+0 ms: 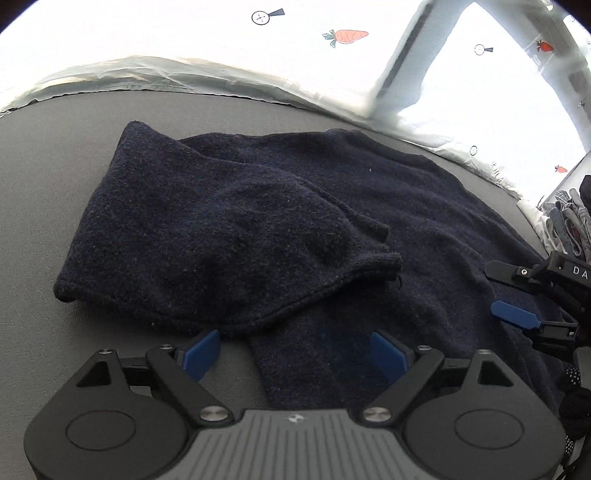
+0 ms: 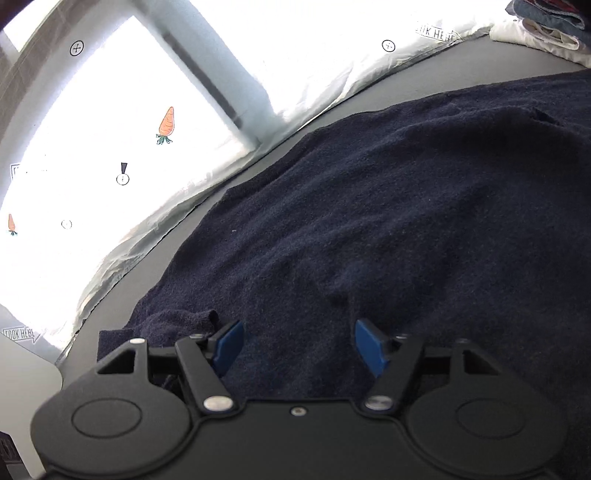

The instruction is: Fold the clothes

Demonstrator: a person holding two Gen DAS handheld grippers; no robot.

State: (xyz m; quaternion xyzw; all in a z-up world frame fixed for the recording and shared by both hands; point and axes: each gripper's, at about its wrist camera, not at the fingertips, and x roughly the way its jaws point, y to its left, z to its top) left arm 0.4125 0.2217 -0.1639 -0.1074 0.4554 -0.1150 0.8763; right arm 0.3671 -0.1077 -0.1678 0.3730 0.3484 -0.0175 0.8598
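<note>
A dark navy knit sweater [image 1: 332, 206] lies on the grey table [image 1: 44, 192]. One side of it is folded over on the left, with a hem edge [image 1: 303, 299] running near my left gripper. My left gripper [image 1: 295, 350] is open and empty, just above the near edge of the sweater. My right gripper [image 2: 299, 347] is open and empty, low over the sweater [image 2: 406, 206]. The right gripper also shows at the right edge of the left wrist view [image 1: 517, 295].
A white sheet with carrot prints [image 1: 347, 36] and clear plastic borders the far table edge [image 1: 221, 92]. A stack of folded clothes [image 2: 546, 22] lies at the far right; it also shows in the left wrist view [image 1: 569, 225].
</note>
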